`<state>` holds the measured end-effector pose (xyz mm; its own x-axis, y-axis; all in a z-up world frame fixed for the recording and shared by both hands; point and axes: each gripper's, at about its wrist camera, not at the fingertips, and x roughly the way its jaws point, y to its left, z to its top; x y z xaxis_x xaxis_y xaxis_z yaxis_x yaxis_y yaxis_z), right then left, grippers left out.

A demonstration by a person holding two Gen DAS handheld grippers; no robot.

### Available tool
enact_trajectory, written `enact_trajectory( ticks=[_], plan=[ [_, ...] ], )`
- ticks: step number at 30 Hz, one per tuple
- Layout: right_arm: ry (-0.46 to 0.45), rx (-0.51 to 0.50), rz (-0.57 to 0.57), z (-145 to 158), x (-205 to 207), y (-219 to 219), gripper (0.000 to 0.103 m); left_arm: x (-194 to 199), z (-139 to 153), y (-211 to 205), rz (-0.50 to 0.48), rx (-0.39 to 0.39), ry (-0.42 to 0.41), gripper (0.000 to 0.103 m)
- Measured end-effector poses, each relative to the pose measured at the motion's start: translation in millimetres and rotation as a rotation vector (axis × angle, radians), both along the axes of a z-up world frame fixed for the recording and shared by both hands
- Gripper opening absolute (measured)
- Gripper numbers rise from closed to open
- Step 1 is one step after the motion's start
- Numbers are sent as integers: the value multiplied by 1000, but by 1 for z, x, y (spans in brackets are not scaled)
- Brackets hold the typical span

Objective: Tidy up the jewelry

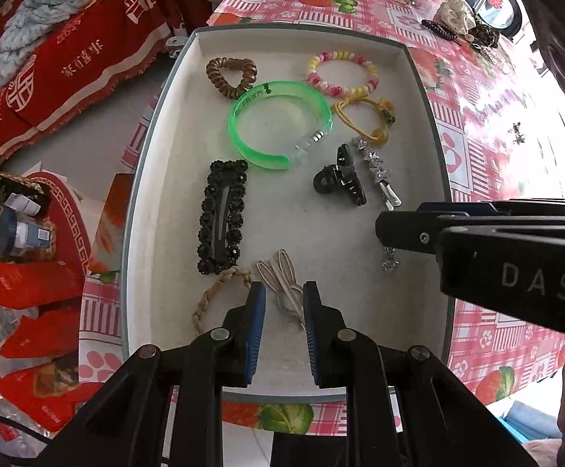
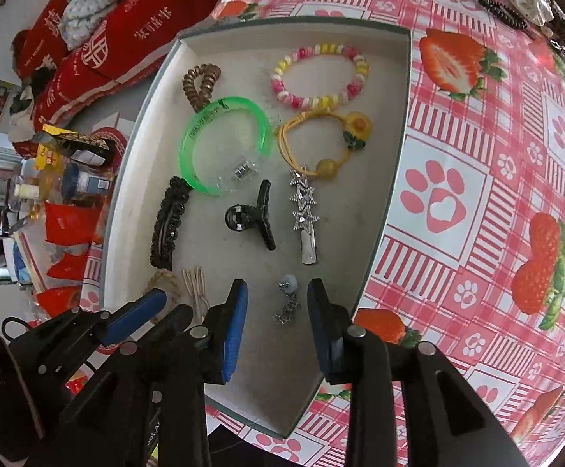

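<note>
A grey-rimmed tray point(image 1: 430, 89) with a white lining holds several hair clips, ties and bracelets: a green bangle point(image 1: 278, 124), a black rectangular clip point(image 1: 222, 216), a black claw clip point(image 1: 340, 179) and a star clip point(image 1: 377, 171). My left gripper point(image 1: 284, 307) is open over a beige bunny clip point(image 1: 282, 276) at the tray's near side. My right gripper point(image 2: 276, 315) is open, and a small silver earring point(image 2: 288, 303) lies on the tray floor between its fingers. In the left wrist view the earring point(image 1: 389, 260) shows under the right gripper.
More pieces lie on the strawberry-print tablecloth point(image 2: 477, 233) at the far right: a dark beaded clip point(image 1: 440, 30), a cream flower piece point(image 1: 455, 15) and a small silver earring point(image 1: 516, 132). Red packets and bottles point(image 1: 21, 233) clutter the left. Red cloth point(image 1: 68, 58) lies beyond the table.
</note>
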<state>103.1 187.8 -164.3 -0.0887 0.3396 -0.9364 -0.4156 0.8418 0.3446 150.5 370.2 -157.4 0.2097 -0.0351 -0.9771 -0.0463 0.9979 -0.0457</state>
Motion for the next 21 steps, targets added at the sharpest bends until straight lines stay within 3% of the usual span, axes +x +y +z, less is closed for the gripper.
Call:
enact_trajectory(
  ticks=[5,6,7,8,9,15,21],
  plan=[
    [-3,3,-9,6,0,-8,37,-3,5,0,1,-8,-5,27],
    [-6,4,-11,8,0,-10,37,-3,5,1,2,-8,-5,35],
    [-10,5,-12,9,0,-12,37,-3,6,1,9,2,-6,71],
    [-16,6,-15,12,0,-16,37,-3,8,2,19,17,-13,87],
    [-26,4,-20,15,0,-18,37,-5,12,3,34,40,-37,93],
    [-85,-11,-12,36,0,-30,37,-2,17,0,18,41,-39,93],
    [-60,-47,-20,37,-4,-33,37,-4,17,-4,7,31,-4,99]
  ],
)
